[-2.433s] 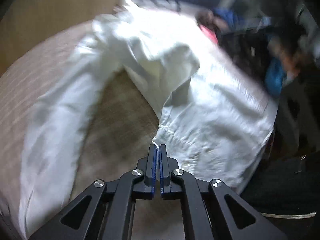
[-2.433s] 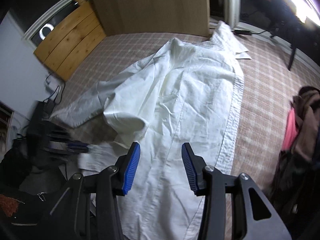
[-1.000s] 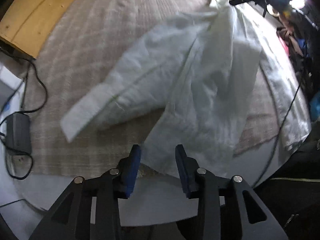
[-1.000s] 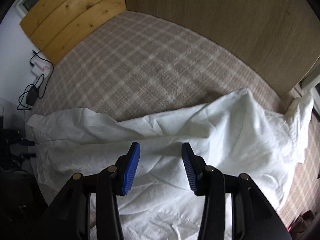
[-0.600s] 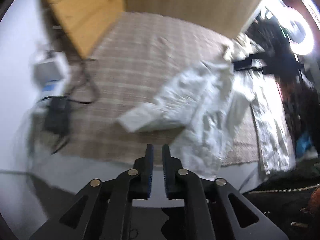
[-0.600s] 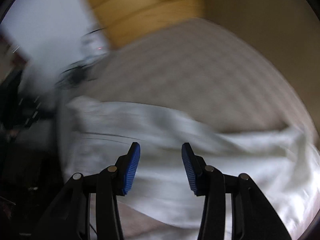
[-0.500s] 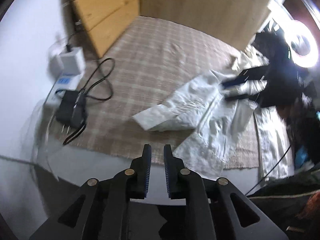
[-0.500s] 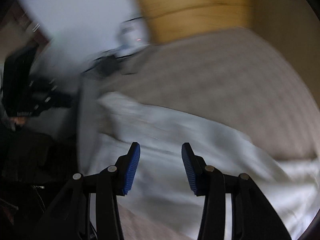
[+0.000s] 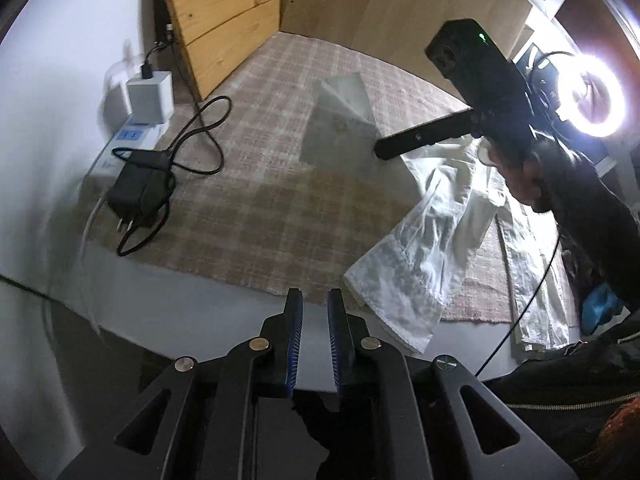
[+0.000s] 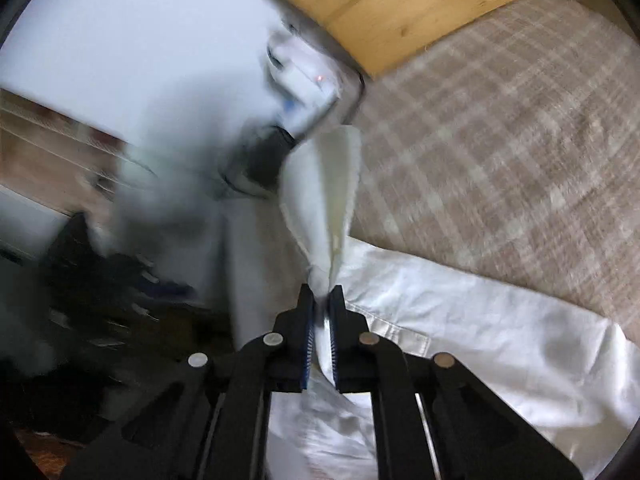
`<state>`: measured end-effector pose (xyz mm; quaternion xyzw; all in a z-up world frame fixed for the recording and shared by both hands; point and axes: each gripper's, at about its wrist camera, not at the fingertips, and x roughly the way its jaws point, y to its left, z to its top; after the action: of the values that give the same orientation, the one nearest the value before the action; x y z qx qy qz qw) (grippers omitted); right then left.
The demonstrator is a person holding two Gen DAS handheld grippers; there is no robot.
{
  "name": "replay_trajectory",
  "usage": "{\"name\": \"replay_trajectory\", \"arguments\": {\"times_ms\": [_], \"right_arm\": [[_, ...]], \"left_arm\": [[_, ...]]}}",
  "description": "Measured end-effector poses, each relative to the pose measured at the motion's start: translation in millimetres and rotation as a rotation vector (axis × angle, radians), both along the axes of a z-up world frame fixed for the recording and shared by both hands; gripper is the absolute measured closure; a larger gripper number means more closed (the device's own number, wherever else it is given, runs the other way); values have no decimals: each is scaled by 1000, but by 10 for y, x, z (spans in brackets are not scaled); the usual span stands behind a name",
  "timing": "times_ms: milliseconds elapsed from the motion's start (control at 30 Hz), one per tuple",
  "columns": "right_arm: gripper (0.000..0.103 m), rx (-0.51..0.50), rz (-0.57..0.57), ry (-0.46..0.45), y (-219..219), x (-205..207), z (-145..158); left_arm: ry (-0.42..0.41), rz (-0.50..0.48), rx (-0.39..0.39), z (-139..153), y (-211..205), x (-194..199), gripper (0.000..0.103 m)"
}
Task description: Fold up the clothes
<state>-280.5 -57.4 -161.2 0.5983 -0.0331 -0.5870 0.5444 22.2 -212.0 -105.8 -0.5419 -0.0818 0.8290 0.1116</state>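
**Operator:** Beige checked rug point(image 9: 256, 216) covers the floor, with pale wooden panels point(image 9: 224, 20) at twelve o'clock and a white power strip point(image 9: 132, 136) with a black adapter point(image 9: 140, 192) at nine o'clock in the left wrist view. My crumpled white cotton shirt point(image 9: 440, 224) lies on the rug toward three o'clock, its hem spilling off the rug's near edge.

**Observer:** What are your tongs doing?

**Operator:** My right gripper point(image 10: 320, 312) has its blue pads closing on the shirt's long sleeve point(image 10: 328, 184); cloth is pinched between them and the sleeve stands up toward twelve o'clock. I judge I hold it near the cuff so I can carry it across the body for a fold. My left gripper point(image 9: 314, 312) hangs above the bare floor just off the rug's edge, jaws opening slightly with nothing between them, probably free to take the hem at three o'clock.

**Observer:** Do the views differ?

**Operator:** Yes. The left view shows my right hand point(image 9: 520, 176), the lifted sleeve from outside, and a glowing ring lamp point(image 9: 592, 96). The right view alone shows the pinch itself, though its left half is blurred.
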Motion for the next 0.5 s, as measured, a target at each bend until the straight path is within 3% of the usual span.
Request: {"name": "replay_trajectory", "arguments": {"times_ms": [33,67,100,167,300,400,500], "right_arm": [[73,-4,29,-30,-8,-16,-29],[49,28,56,-54,-50,0,-81],[46,61,72,-55,-81,18,-110],[46,127,59,44,-85,49,-64],[46,143,-34,156,70,-93,39],[46,311,22,344,40,-82,32],[46,398,122,440,-34,11,-59]], "left_arm": [[4,-3,3,-4,1,-25,84],[5,-3,5,-27,9,-73,83],[4,-8,3,-62,27,-136,83],[10,-24,-5,-106,68,-257,83],[9,-60,-39,-270,127,-520,82],[-11,-94,-64,-442,137,-698,81],[-9,-138,-73,-558,136,-799,77]]}}
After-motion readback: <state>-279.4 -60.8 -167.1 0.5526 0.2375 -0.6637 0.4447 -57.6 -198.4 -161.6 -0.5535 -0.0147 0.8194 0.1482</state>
